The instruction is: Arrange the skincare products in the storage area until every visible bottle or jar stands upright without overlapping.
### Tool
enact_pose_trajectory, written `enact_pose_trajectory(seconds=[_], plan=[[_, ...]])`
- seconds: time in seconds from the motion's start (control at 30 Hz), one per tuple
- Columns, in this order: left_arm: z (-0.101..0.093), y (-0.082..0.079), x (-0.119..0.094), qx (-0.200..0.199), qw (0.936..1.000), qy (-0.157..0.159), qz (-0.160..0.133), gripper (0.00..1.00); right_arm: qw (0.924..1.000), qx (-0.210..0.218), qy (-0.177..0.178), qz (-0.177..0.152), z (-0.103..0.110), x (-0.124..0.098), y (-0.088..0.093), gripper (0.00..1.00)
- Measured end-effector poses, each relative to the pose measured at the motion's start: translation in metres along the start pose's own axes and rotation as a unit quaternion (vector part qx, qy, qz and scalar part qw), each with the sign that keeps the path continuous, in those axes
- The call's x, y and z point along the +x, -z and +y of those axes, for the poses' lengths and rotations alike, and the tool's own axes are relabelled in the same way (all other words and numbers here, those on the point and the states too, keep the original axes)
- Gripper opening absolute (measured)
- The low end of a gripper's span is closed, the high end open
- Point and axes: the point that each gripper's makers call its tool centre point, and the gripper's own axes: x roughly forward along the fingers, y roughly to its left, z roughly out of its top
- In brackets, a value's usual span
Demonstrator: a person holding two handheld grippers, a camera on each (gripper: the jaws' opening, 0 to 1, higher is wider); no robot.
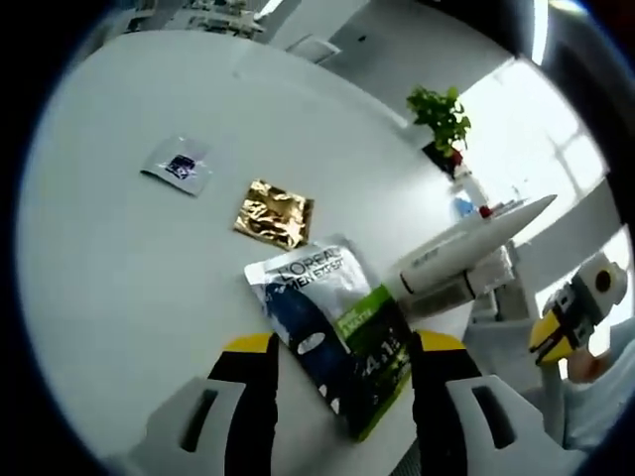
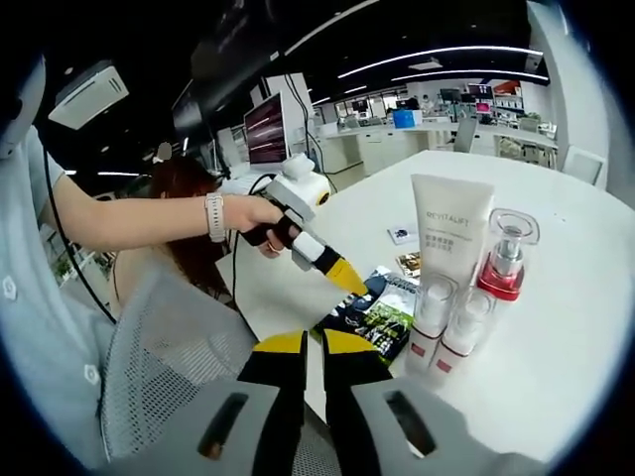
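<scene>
The flat sachet reads "L'OREAL MEN EXPERT". The upright white tube reads "REVITALIFT". Other print is illegible.

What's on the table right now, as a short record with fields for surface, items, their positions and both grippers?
surface: white table
upright items: white tube, red-collared pump bottle, two small white bottles in front of them, close together
flat items: dark L'Oreal packet near the table edge, gold sachet and small silver sachet farther in
left gripper: open, jaws either side of the dark packet
right gripper: shut, holding nothing, off the table edge
</scene>
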Motion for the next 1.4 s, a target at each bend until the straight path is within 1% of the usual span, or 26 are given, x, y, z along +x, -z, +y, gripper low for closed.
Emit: enact_pose_trajectory(seconds=[0.3, 0.37, 0.47, 0.53, 0.6, 0.67, 0.7, 0.77, 0.87, 0.97, 1.1, 1.17, 1.33, 1.4], plan=[[0.0, 0.004, -0.007, 0.006, 1.0, -0.004, -0.001, 0.55, 0.9999, 0.007, 0.014, -0.002, -0.009, -0.007, 0.001, 0.06], [-0.003, 0.007, -0.009, 0.009, 0.9999, -0.001, 0.005, 0.57, 0.9998, 0.006, 0.017, -0.003, -0.012, -0.009, 0.0, 0.06], [-0.004, 0.012, -0.011, 0.013, 0.9999, -0.002, 0.009, 0.58, 0.9997, 0.006, 0.022, -0.007, -0.016, -0.011, -0.004, 0.06], [-0.007, 0.016, -0.011, 0.009, 0.9998, 0.003, 0.017, 0.58, 0.9997, 0.006, 0.025, -0.007, -0.018, -0.012, -0.004, 0.06], [-0.015, 0.019, -0.01, 0.005, 0.9996, 0.018, 0.022, 0.61, 0.9996, 0.006, 0.027, -0.008, -0.02, -0.013, -0.005, 0.06], [-0.017, 0.019, -0.009, 0.008, 0.9996, 0.017, 0.02, 0.63, 0.9996, 0.007, 0.027, -0.009, -0.021, -0.013, -0.006, 0.06], [-0.015, 0.02, -0.008, 0.011, 0.9997, 0.012, 0.021, 0.63, 0.9995, 0.006, 0.028, -0.009, -0.022, -0.013, -0.006, 0.06], [-0.013, 0.02, -0.007, 0.011, 0.9997, 0.009, 0.021, 0.61, 0.9995, 0.006, 0.03, -0.009, -0.023, -0.013, -0.007, 0.06], [-0.015, 0.02, -0.007, 0.009, 0.9996, 0.016, 0.021, 0.62, 0.9994, 0.007, 0.03, -0.012, -0.024, -0.014, -0.008, 0.06], [-0.018, 0.021, -0.004, 0.013, 0.9994, 0.019, 0.025, 0.61, 0.9993, 0.01, 0.033, -0.011, -0.025, -0.014, -0.006, 0.06], [-0.02, 0.02, -0.002, 0.007, 0.9995, 0.023, 0.02, 0.61, 0.9992, 0.013, 0.037, -0.013, -0.027, -0.015, -0.005, 0.06], [-0.019, 0.019, -0.001, 0.007, 0.9996, 0.019, 0.017, 0.61, 0.9991, 0.014, 0.038, -0.013, -0.027, -0.016, -0.004, 0.06], [-0.022, 0.019, -0.002, 0.008, 0.9996, 0.019, 0.017, 0.64, 0.9987, 0.018, 0.046, -0.014, -0.031, -0.02, -0.002, 0.06], [-0.023, 0.019, -0.003, 0.008, 0.9997, 0.018, 0.017, 0.67, 0.9985, 0.019, 0.048, -0.016, -0.032, -0.021, -0.002, 0.06]])
